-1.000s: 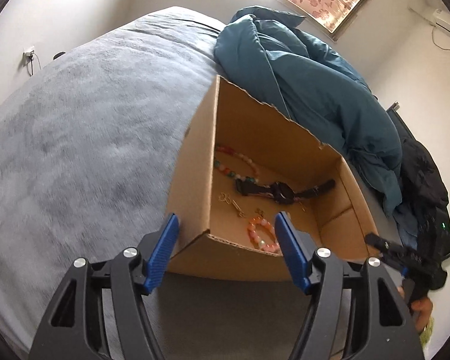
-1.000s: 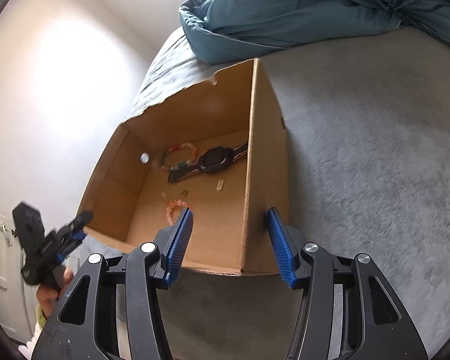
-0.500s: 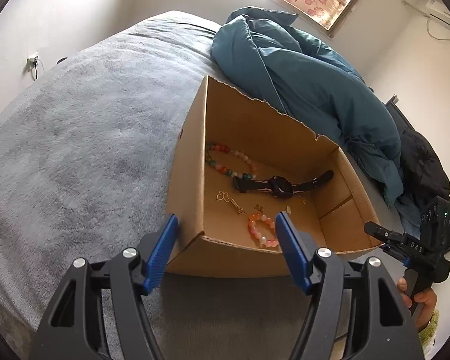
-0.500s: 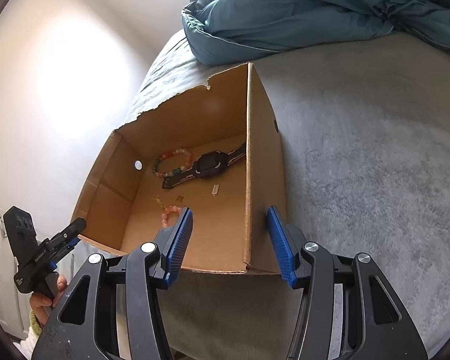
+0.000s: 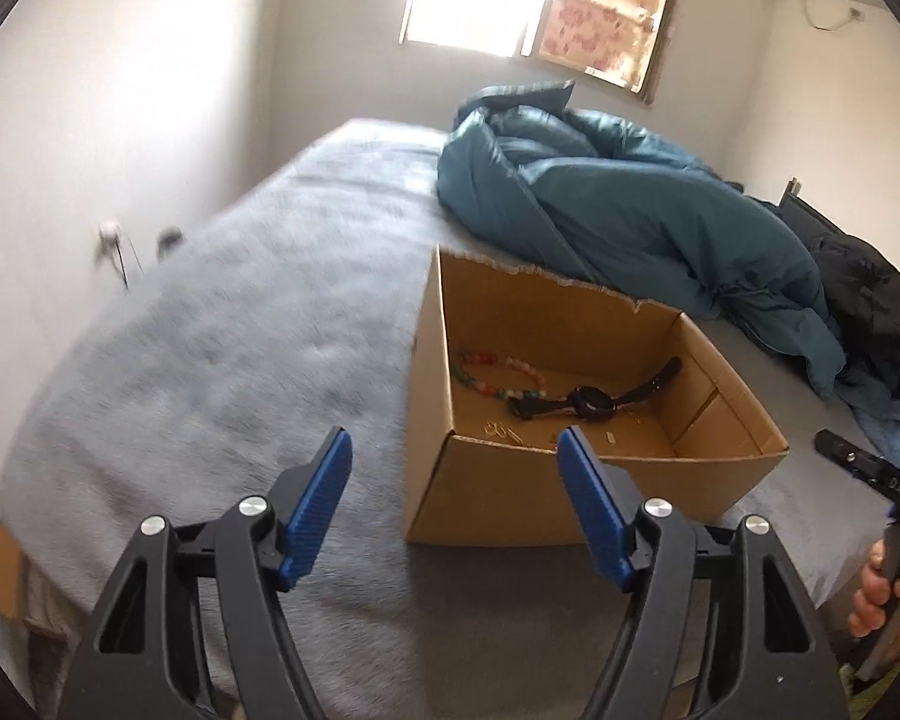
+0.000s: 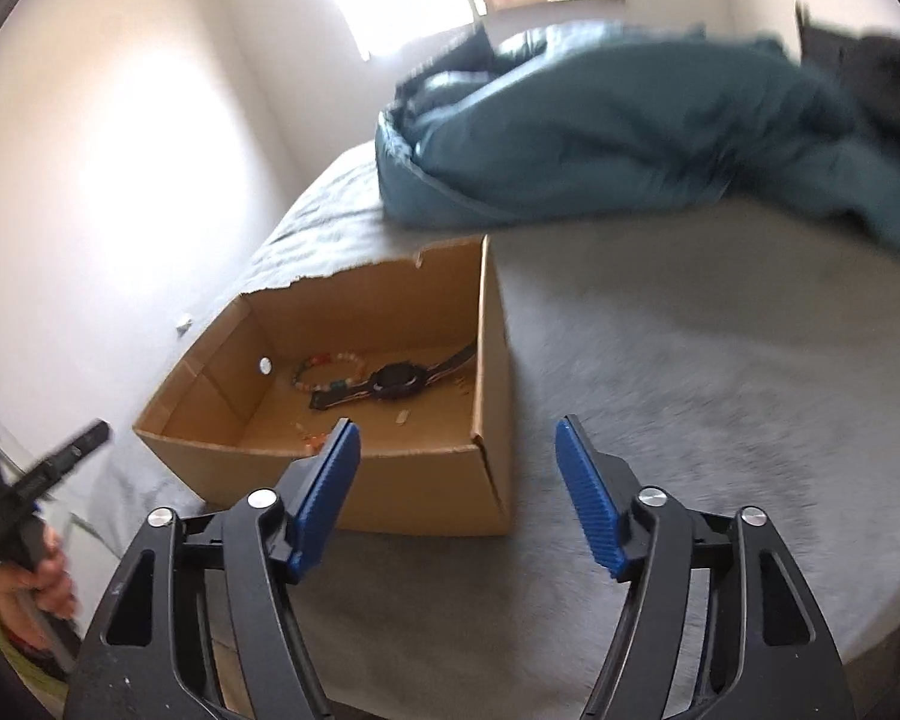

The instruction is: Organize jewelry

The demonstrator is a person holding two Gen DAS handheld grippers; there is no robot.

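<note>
I have both grippers over the grey bed (image 5: 222,372), short of the open cardboard box (image 5: 546,498): the left gripper (image 5: 453,501) and the right gripper (image 6: 457,495) each have their blue fingers spread with nothing between them, and both have just been opening wider. Inside the box I see the black watch (image 5: 591,402) lying on the floor beside the multicoloured bead bracelet (image 5: 498,372), with small gold pieces (image 5: 501,431) near the front wall. A teal duvet (image 5: 630,222) is heaped behind the box.
</note>
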